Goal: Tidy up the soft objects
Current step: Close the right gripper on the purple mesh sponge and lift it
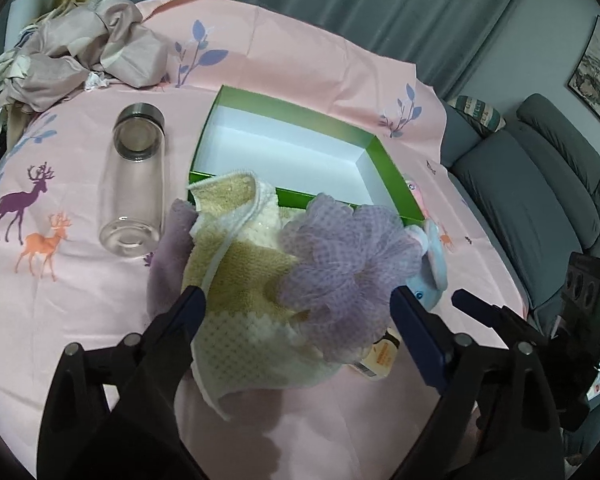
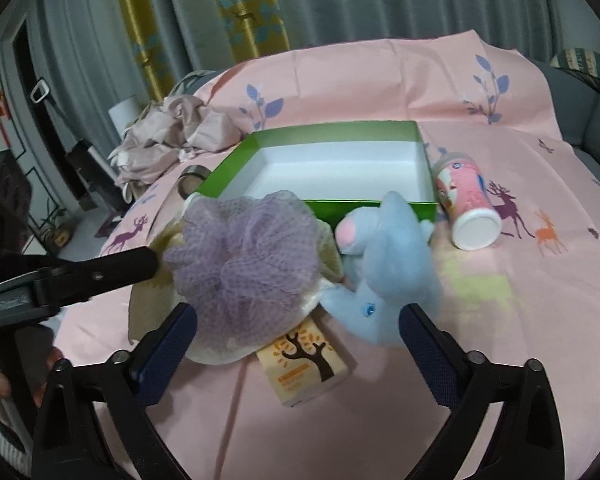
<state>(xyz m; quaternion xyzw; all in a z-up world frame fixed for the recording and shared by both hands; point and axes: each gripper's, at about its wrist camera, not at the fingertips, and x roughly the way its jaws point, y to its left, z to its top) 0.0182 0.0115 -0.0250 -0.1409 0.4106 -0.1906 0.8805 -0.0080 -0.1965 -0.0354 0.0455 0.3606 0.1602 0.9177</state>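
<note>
A lilac mesh bath puff [image 1: 348,260] [image 2: 244,260] lies on a beige and white towel [image 1: 252,280] [image 2: 140,308], just in front of an open green box [image 1: 388,168] [image 2: 236,160] with a white, bare inside. A blue plush toy [image 2: 396,264] [image 1: 436,264] leans against the box's near wall, right of the puff. A mauve plush piece [image 1: 172,248] sticks out left of the towel. My left gripper [image 1: 296,300] is open, towel and puff lying between its fingers untouched. My right gripper [image 2: 298,316] is open over the puff's edge and the plush.
A small orange carton [image 2: 308,364] [image 1: 380,356] lies under the puff's near side. A clear glass bottle [image 1: 134,184] lies left of the box, a pink canister [image 2: 468,204] right of it. Crumpled cloth [image 1: 80,60] is heaped at the back left. A grey sofa [image 1: 520,200] borders the pink sheet.
</note>
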